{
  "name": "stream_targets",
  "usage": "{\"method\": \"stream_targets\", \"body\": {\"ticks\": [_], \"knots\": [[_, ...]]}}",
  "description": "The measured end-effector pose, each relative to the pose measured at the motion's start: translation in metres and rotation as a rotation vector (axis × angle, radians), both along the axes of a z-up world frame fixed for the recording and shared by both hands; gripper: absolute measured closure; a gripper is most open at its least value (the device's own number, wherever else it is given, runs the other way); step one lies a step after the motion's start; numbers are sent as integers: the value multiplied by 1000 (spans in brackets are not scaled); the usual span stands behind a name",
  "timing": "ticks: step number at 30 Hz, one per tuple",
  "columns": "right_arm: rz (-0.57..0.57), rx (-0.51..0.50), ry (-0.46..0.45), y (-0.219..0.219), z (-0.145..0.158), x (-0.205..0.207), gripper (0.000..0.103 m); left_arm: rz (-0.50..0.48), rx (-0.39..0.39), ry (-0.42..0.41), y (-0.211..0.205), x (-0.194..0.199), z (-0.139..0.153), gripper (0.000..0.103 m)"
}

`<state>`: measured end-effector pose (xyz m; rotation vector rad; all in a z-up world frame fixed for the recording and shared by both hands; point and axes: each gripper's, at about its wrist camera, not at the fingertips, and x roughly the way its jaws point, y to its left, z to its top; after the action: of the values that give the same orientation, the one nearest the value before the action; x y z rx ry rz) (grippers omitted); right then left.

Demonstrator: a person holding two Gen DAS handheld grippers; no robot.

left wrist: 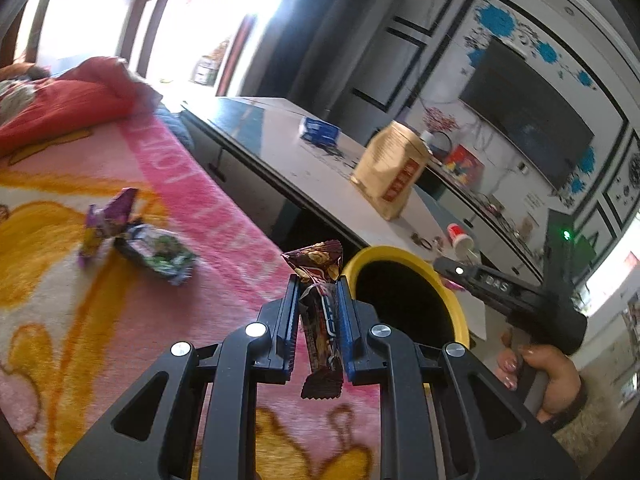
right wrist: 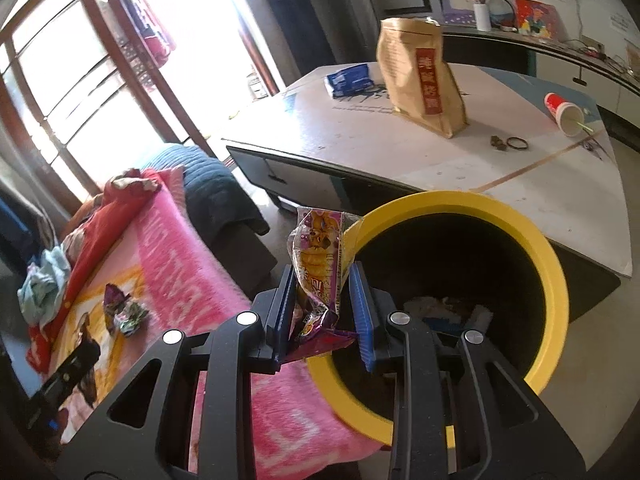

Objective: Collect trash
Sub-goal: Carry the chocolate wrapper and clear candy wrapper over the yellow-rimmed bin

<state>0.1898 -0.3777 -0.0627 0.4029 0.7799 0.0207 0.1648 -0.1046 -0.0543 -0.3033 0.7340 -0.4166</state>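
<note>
Your left gripper (left wrist: 318,300) clamps a brown snack wrapper (left wrist: 320,316), its long axis running forward along the fingers. Your right gripper (right wrist: 322,300) grips a purple snack bag (right wrist: 318,264), upright, at the rim of the yellow bin (right wrist: 556,280). Two more wrappers (left wrist: 132,234) lie touching on the pink blanket (left wrist: 224,232). Beyond, the low table (right wrist: 520,196) bears one paper bag (right wrist: 420,76), one blue packet (right wrist: 350,78) and one tipped red cup (right wrist: 562,114).

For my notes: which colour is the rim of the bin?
Yellow; the bin is black inside. Best seen in the right wrist view.
</note>
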Motion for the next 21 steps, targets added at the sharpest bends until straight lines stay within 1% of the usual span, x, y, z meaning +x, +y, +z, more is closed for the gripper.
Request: {"method": "stream_targets", "body": {"ticks": [13,21], "knots": [[-109,5,11,-44,-5,-5,82,-142,17,-19,-59,0,0,86],[-153,23,38,-66,-14,-5,82,-202,36,-27,-86,-1,-3,86]]}}
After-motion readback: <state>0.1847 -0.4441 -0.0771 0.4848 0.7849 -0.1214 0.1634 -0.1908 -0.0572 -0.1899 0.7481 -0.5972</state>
